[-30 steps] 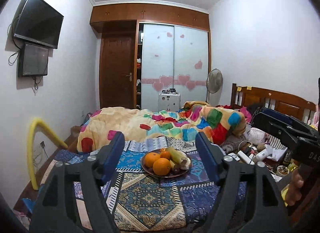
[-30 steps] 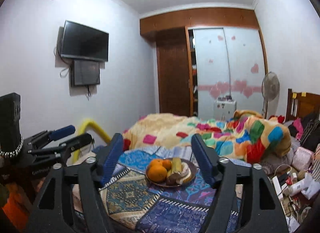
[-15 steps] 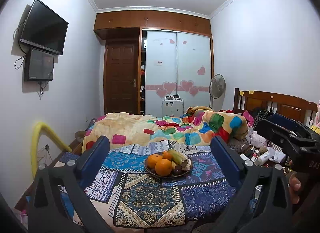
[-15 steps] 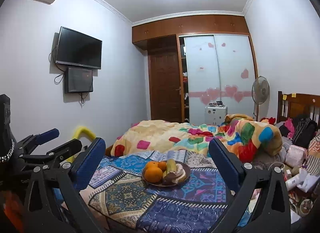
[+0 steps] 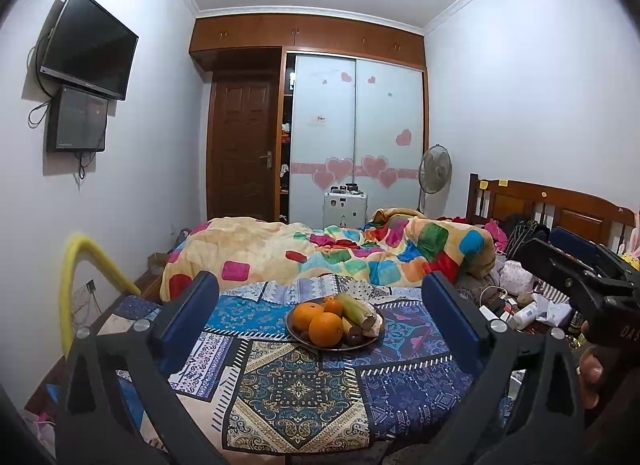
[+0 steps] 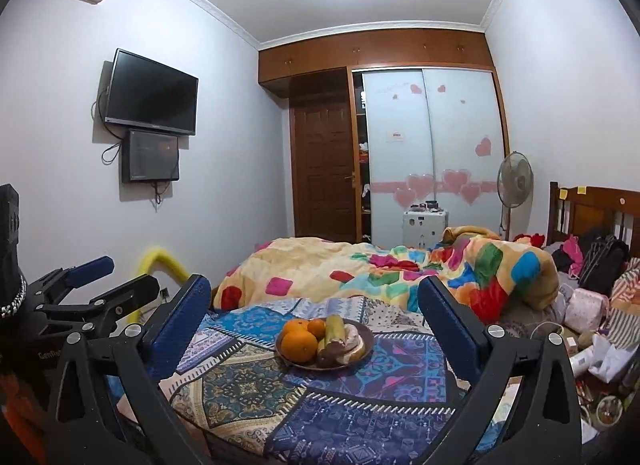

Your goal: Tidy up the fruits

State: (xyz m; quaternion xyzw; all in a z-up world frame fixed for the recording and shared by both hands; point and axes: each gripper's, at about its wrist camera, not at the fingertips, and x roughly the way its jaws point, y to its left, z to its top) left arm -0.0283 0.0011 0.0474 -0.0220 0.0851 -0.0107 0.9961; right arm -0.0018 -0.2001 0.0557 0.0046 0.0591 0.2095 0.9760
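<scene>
Three oranges (image 5: 325,328) share a plate (image 5: 335,346) with a banana (image 5: 356,310), its length running away from the cameras. Both grippers, left gripper (image 5: 322,319) and right gripper (image 6: 316,323), have just spread their jaws wide, empty.

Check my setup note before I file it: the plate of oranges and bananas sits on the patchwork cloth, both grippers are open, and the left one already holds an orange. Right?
Not quite. The left gripper holds nothing: in the left wrist view its open jaws are empty, short of the plate. The oranges lie on it. The rest stands, right gripper open too.

Three oranges (image 5: 326,328), one plate (image 5: 372,339), two wall screens (image 5: 86,45), one fan (image 5: 435,169)
</scene>
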